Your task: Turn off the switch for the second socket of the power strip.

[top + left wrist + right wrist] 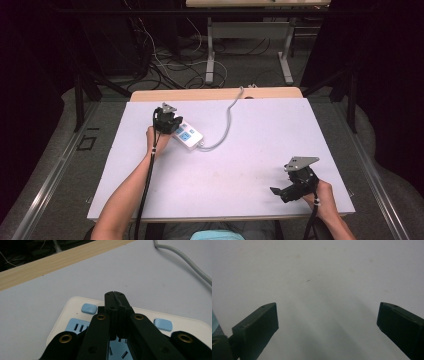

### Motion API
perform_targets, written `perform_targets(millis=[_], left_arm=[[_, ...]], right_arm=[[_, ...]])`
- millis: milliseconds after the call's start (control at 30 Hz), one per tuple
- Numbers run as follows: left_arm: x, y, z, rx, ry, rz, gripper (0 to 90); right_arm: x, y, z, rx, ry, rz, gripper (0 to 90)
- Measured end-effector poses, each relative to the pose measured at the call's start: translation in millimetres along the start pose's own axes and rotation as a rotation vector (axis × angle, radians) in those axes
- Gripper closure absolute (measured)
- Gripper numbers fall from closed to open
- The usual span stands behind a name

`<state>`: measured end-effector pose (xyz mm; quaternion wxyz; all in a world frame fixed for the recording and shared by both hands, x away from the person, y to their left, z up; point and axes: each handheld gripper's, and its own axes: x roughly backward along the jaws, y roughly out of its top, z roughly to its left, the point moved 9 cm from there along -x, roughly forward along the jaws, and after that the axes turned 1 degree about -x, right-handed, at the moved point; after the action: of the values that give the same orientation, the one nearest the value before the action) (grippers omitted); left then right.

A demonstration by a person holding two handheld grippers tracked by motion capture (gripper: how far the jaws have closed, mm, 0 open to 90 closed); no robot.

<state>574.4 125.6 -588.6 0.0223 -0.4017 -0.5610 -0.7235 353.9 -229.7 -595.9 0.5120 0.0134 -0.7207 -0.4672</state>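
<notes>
A white power strip (188,136) with blue sockets and blue switches lies on the white table at the back left, its grey cable (227,125) running toward the far edge. My left gripper (168,121) hovers over the strip's near-left end. In the left gripper view its jaws are pressed together, empty, with the tips (115,295) above the power strip (75,305) between two blue switches (89,308). My right gripper (280,191) rests low at the table's front right, jaws wide apart (327,322) over bare tabletop, holding nothing.
The grey cable (185,262) curves across the table beyond the strip. A wooden strip (215,94) edges the table's far side. Tangled cables and a second table's legs (210,55) stand on the floor behind.
</notes>
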Motion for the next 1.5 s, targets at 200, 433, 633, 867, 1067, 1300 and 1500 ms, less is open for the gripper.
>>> perform_targets(millis=[200,433,633,867,1067,1300,1500], left_arm=[[-2.9,0.2,-2.7,-0.004,-0.01,-0.008,89.9],[-7.9,-2.8,-6.0,-0.01,-0.03,0.005,89.9],[-10.5,-5.8,-5.3,-0.016,-0.035,0.017,89.9],[-11.4,-6.1,-5.6,-0.019,-0.043,0.015,89.9],[-12.6,-5.2,-7.3,-0.022,-0.039,0.006,90.0],[-12.5,-6.9,-7.1,-0.015,-0.039,-0.009,90.0],[-12.4,-7.2,-8.0,-0.033,-0.034,-0.009,90.0]], right_arm=[[0.2,0.1,-0.7,0.006,-0.004,0.001,3.2],[-0.6,0.5,-0.2,0.008,0.001,-0.003,3.2],[-0.4,-0.1,-0.3,0.011,0.0,0.005,3.3],[-0.5,0.3,-0.6,0.009,-0.007,0.0,3.3],[0.0,-0.2,-0.6,0.017,-0.005,0.012,3.3],[0.0,-1.0,0.0,0.009,-0.002,0.016,3.3],[-0.3,-1.0,0.5,0.007,-0.003,0.019,3.3]])
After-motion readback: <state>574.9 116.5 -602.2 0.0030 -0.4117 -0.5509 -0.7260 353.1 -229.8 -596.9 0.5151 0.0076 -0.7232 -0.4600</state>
